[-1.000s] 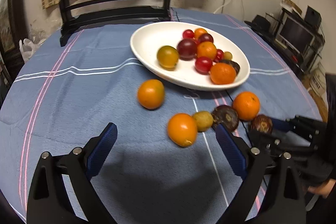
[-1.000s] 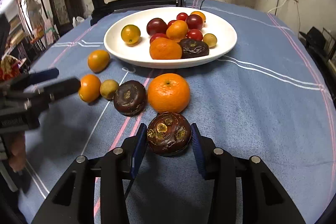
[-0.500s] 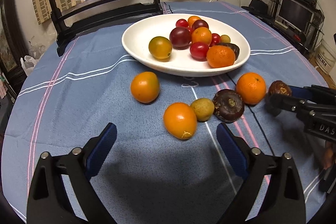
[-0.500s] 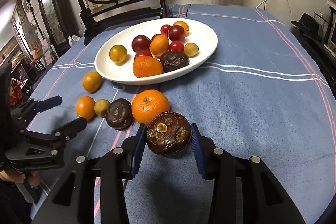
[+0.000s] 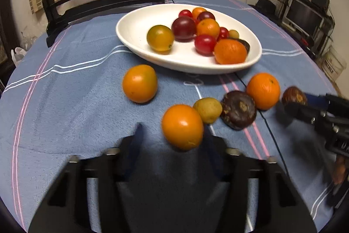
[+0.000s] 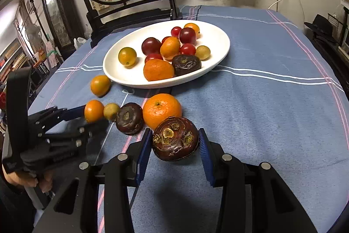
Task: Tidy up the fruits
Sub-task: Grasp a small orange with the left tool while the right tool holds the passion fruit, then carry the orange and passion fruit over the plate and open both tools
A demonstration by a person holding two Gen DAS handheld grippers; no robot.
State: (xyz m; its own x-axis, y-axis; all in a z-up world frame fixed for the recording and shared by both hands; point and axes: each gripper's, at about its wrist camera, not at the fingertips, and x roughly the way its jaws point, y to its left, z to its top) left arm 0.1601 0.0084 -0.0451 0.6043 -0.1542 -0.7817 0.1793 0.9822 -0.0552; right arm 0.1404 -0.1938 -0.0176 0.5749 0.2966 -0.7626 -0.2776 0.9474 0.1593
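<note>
Closing claw: the left claw [image 5: 172, 137] is seen closing around a small smooth orange round fruit [image 5: 182, 126]; a second ago its jaws were spread wide and held short of that fruit; a gap shows at one blurred pad, so a firm grip is not yet confirmed
Gripping claw: a wrinkled dark red-brown round fruit [image 6: 174, 143] is clamped between the blue pads of the right claw [image 6: 175, 134], as it was a second ago; it is held just beside a dimpled orange mandarin [image 6: 161, 109]
Meaning for the task: a second fruit is judged close to being picked up; both are probably meant for the white oval ceramic plate [image 6: 122, 78]
Place of the fruit: the loose pieces lie on the blue striped cloth-covered surface [image 6: 261, 115], near the plate's front rim
Count off the plate: two small orange fruits, one between the left jaws; one small yellow-green fruit [image 5: 207, 109]; one dark brown flattened fruit [image 5: 237, 109]; one mandarin; one gripped red-brown fruit; six in all
Count on the plate: about thirteen are made out; some are partly hidden
Claws: two
</note>
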